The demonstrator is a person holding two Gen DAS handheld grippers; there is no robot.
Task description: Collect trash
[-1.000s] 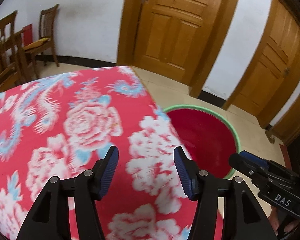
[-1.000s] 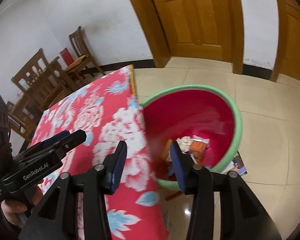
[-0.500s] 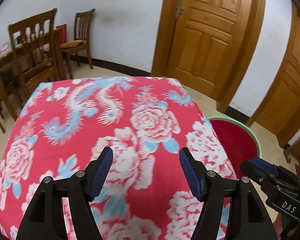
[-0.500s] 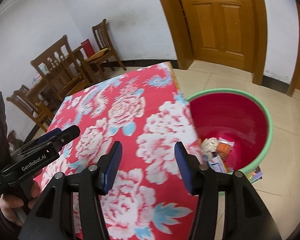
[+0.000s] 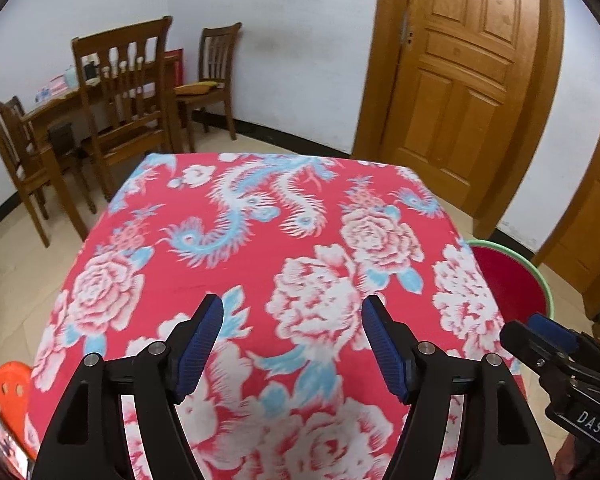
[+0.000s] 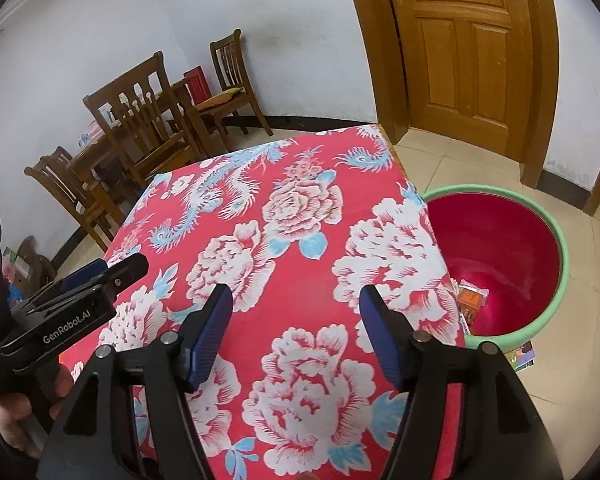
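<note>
Home interior, dining or living room. Panelled honey-brown wooden door (image 5: 466,80) in a matching frame, second similar door at the right edge. Plain white plastered walls with a dark skirting strip, beige glossy floor tiles (image 6: 452,160). Dark brown slat-back wooden dining chairs (image 5: 124,92) grouped round a brown wooden dining table (image 5: 56,108) with small clutter on it; one chair by the wall has a yellow seat cushion (image 5: 198,87). Nearer, a table under a red cloth printed with white peonies and blue phoenixes (image 5: 260,248). Beside it on the floor, a round green-rimmed red plastic basin (image 6: 556,276) holding wrappers. Orange plastic stool (image 5: 8,388) at lower left.
</note>
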